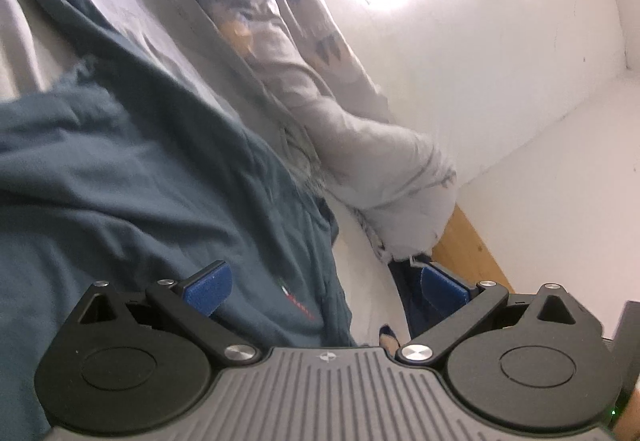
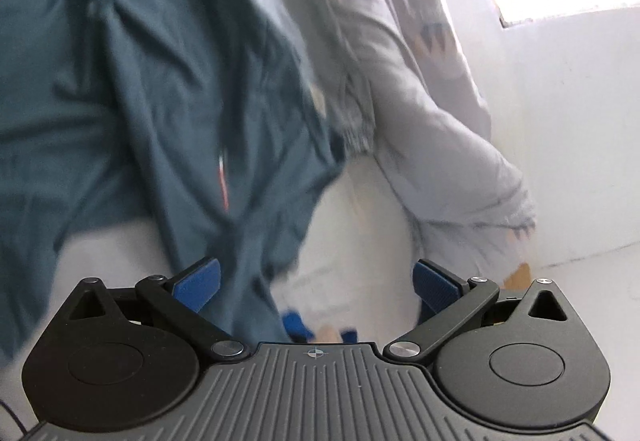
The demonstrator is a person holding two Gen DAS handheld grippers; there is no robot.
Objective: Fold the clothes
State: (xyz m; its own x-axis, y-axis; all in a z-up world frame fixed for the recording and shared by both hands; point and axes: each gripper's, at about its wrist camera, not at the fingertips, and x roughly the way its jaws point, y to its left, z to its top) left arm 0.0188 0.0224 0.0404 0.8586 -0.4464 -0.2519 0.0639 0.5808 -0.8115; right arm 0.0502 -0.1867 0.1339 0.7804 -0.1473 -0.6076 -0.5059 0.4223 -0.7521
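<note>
Teal garment (image 2: 132,89) lies rumpled on the white bed (image 2: 352,217), ahead and to the left of the right hand-held gripper (image 2: 316,287), its folds running away from the fingers; one edge trails down between them. Both jaws stand wide apart and clamp nothing. The left hand-held gripper (image 1: 326,285), equally open and empty, hangs right over the cloth (the nearer of the two, I judge), a grey patterned blanket (image 1: 280,53) beyond it
</note>
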